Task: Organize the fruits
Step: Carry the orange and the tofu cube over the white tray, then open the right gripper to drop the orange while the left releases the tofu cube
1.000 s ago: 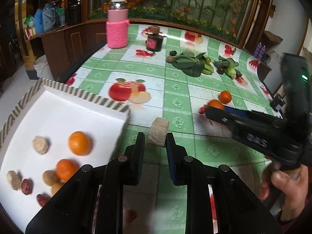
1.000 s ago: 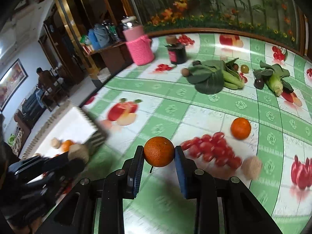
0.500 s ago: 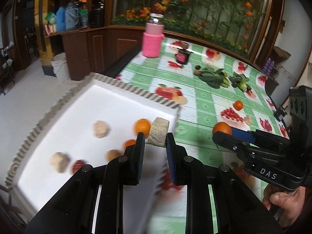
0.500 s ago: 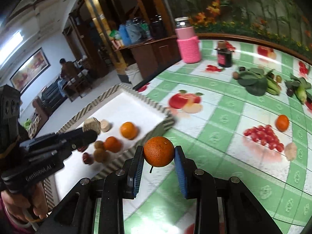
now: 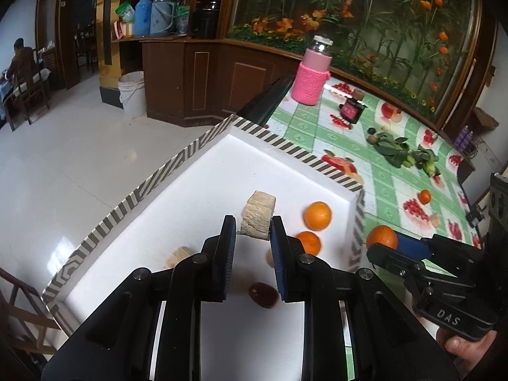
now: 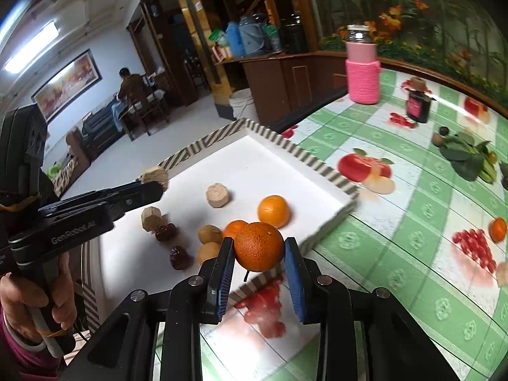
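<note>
Fruit had travelled since a second before: the left gripper [image 5: 253,230], jaws closed on a beige chunk [image 5: 257,215], now hung over the white tray [image 5: 177,222] instead of the tablecloth [image 6: 412,254]. The right gripper [image 6: 258,254] gripped an orange [image 6: 258,246] above the tray's near edge. Fingers [image 5: 228,238] partly hid a beige piece. Oranges [image 6: 273,211], nuts [image 6: 209,234], dates [image 6: 179,257] and beige chunks lay inside.

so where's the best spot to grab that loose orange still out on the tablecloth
Take the loose orange across its widest middle, coming straight down from above. It is round and sits alone on the flat tablecloth, clear of the tan piece, so open tongs fit either side.
</note>
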A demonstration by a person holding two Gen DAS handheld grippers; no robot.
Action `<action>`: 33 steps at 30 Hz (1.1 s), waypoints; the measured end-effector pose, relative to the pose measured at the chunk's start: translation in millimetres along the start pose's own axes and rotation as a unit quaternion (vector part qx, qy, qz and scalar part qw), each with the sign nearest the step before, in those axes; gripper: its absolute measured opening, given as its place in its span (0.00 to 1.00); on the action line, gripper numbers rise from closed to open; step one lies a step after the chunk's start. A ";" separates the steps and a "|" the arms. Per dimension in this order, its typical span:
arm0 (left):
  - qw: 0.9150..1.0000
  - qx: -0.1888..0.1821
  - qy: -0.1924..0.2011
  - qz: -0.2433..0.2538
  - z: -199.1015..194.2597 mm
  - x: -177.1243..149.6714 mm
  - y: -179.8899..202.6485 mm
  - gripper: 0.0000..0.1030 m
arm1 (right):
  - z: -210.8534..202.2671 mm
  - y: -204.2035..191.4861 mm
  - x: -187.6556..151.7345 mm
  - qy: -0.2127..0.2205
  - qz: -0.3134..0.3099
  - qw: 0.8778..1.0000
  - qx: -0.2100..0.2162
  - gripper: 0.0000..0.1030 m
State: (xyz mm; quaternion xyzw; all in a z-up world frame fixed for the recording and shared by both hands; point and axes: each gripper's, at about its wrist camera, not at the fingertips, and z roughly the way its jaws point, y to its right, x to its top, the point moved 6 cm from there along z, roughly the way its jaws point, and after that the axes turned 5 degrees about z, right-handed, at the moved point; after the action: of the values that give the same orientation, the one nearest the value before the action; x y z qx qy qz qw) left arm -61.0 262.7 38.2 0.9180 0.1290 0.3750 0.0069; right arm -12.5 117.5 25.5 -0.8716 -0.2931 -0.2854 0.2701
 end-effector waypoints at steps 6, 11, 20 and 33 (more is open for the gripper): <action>1.000 0.000 -0.021 0.001 16.1 -3.4 -2.9 0.21 | 25.2 -13.6 11.4 -0.014 -0.020 1.000 0.006 0.30; 0.999 0.013 -0.037 0.004 29.5 -3.5 -7.8 0.21 | 51.3 -20.2 20.7 -0.031 -0.030 0.999 0.019 0.30; 0.998 0.026 -0.064 0.008 45.7 -3.9 -11.0 0.21 | 87.7 -26.0 28.3 -0.059 -0.063 0.996 0.006 0.30; 0.997 0.049 -0.064 -0.003 40.1 -8.7 -15.7 0.56 | 67.2 -26.3 23.4 -0.044 -0.083 0.995 -0.018 0.30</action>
State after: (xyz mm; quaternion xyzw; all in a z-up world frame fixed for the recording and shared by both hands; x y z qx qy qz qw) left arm -42.9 279.2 1.7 0.9392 0.1489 0.3083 -0.0284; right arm 8.3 186.7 2.4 -0.8607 -0.3708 -0.2731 0.2169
